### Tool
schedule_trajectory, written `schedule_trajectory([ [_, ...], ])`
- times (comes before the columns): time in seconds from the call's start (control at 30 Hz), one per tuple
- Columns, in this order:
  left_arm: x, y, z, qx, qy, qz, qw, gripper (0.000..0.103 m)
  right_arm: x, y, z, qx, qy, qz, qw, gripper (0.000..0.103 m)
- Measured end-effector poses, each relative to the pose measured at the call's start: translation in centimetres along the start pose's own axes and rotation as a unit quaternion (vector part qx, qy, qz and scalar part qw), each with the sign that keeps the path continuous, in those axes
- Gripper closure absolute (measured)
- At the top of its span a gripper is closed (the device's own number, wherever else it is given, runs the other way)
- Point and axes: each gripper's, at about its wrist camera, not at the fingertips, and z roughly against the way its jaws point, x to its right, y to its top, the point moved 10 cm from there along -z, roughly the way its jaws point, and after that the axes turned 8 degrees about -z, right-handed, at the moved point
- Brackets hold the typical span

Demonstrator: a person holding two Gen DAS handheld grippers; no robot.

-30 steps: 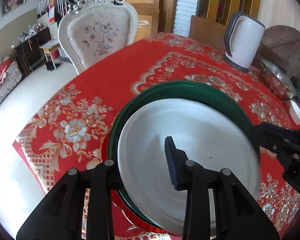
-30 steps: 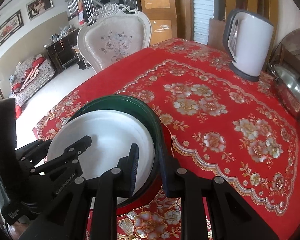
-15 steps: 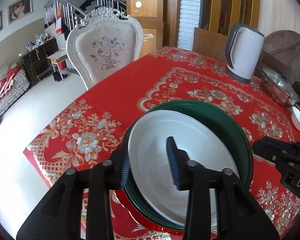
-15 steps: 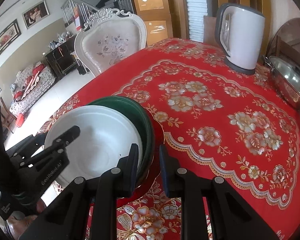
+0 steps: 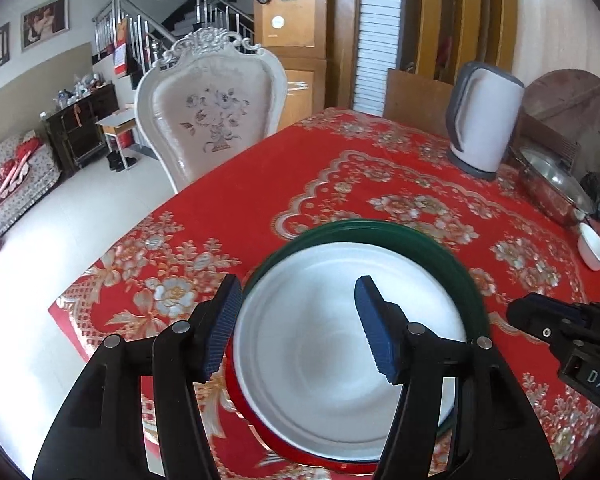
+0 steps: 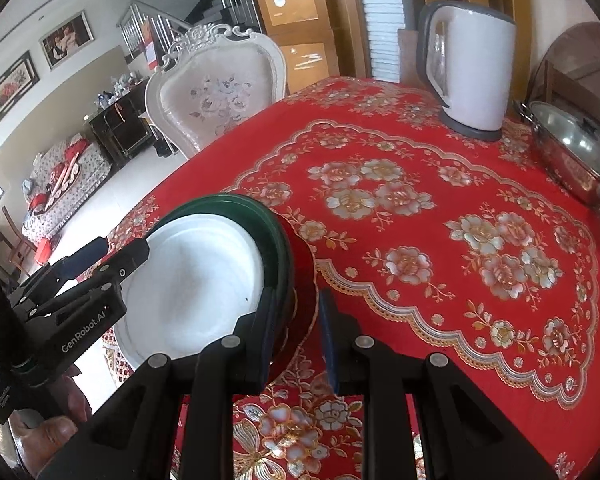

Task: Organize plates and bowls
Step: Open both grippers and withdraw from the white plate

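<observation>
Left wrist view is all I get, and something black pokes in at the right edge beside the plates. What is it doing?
Observer: That is the right gripper. Its jaws are shut on the green plate rim.
Visitor: Who carries the pincers in my view?
Observer: A person's hand holds the left gripper from below. Its jaws are opening, with the white plate rim between them.
Visitor: Any writing on it?
Observer: Its side reads GenRobot.AI.

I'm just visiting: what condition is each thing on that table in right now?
White plate: on top of the stack, released.
Green plate: under the white one.
Red plate: at the bottom.
Left gripper: jaws opening, gripping nothing.
Right gripper: shut on the stack's rim.
Kettle: upright.
Steel pot: lidded.
</observation>
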Motion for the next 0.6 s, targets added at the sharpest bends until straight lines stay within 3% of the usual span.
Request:
schedule_trajectory([
  [0.33, 5.7, 0.6, 0.1, -0.003, -0.037, -0.039, 0.9986, 0.043, 3.3, -0.5, 1.5, 0.005, -0.013, -0.028, 0.999, 0.081],
  [0.47, 8.7, 0.9, 0.5, 0.002, -0.052, -0.057, 0.9970, 0.043, 5.4, -0.8, 2.2, 0.007, -0.020, -0.045, 0.999, 0.068],
  [0.6, 11.9, 1.2, 0.6, 0.001, -0.070, -0.075, 0.9947, 0.043, 7.4, -1.1, 3.2, 0.012, -0.027, -0.059, 0.998, 0.067],
])
